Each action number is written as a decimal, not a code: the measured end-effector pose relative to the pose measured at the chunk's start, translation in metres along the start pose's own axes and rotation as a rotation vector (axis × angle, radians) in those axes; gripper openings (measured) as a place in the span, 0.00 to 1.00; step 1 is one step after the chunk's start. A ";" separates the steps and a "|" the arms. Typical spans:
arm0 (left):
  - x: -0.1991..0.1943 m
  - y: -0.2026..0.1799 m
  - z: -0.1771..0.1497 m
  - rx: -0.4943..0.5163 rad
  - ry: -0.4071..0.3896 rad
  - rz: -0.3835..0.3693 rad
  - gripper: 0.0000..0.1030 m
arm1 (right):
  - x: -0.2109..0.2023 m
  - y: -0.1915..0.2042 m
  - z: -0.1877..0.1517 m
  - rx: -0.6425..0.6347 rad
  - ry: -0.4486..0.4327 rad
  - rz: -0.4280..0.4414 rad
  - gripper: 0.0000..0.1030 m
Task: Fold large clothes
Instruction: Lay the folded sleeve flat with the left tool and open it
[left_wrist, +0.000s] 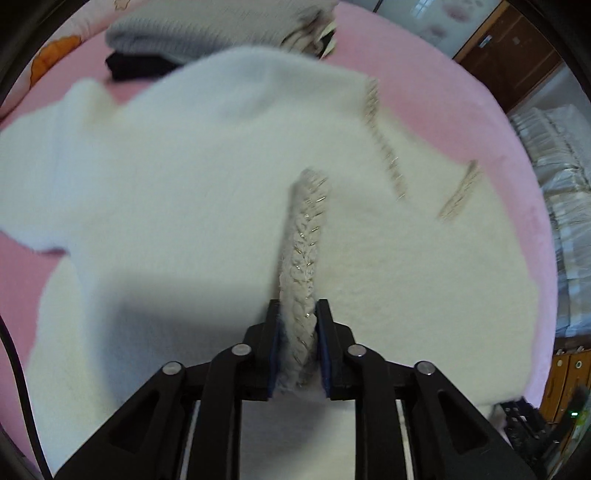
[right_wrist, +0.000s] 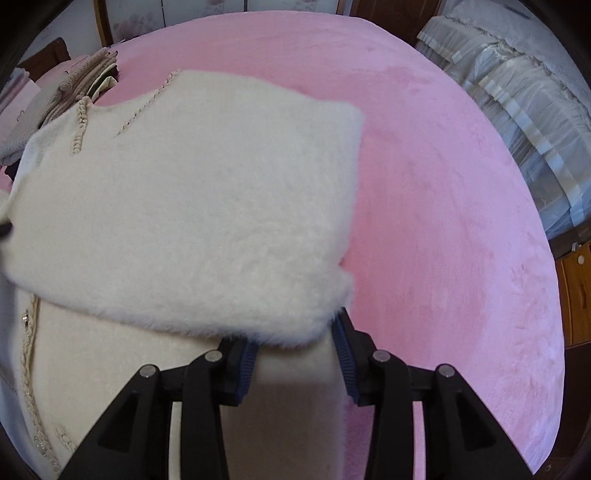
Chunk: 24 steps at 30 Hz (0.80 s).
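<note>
One white fluffy sweater (left_wrist: 184, 177), spread on a pink blanket (right_wrist: 443, 184); in the left wrist view its braided trim edge (left_wrist: 301, 266) runs straight away from the camera, lifted as a ridge; the body spreads wide to either side. Left gripper (left_wrist: 298, 314): jaws narrow, blue pads pressed on the braided trim from both sides. Right gripper (right_wrist: 295, 339): jaws about half apart, a folded-over flap of the sweater lying across and between the fingertips; whether the pads press on it cannot be told. Folded flap reaches up and left in the right wrist view; its right edge is straight, with bare blanket beyond. Farther off: a pile of other clothes (left_wrist: 207, 26) at the far edge, apart from the sweater; pale bedding (right_wrist: 517, 92) past the blanket on the right.
</note>
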<state>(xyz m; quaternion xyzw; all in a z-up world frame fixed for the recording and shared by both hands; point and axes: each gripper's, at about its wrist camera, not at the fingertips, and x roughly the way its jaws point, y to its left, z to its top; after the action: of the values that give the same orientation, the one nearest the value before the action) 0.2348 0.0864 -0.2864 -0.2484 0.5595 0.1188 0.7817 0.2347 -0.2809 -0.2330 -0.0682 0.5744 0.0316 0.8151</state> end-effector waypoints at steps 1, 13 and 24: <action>0.001 0.002 0.001 -0.005 0.004 -0.011 0.21 | -0.006 -0.006 -0.002 0.009 0.007 0.017 0.50; 0.003 -0.022 0.066 0.078 -0.027 -0.061 0.66 | -0.041 -0.034 0.045 0.179 -0.106 0.202 0.67; 0.020 -0.058 0.074 0.150 -0.005 -0.084 0.11 | 0.052 -0.059 0.138 0.178 -0.019 0.153 0.19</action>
<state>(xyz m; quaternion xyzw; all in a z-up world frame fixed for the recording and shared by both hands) 0.3293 0.0739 -0.2719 -0.2123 0.5540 0.0443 0.8038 0.3887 -0.3202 -0.2318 0.0489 0.5707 0.0432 0.8186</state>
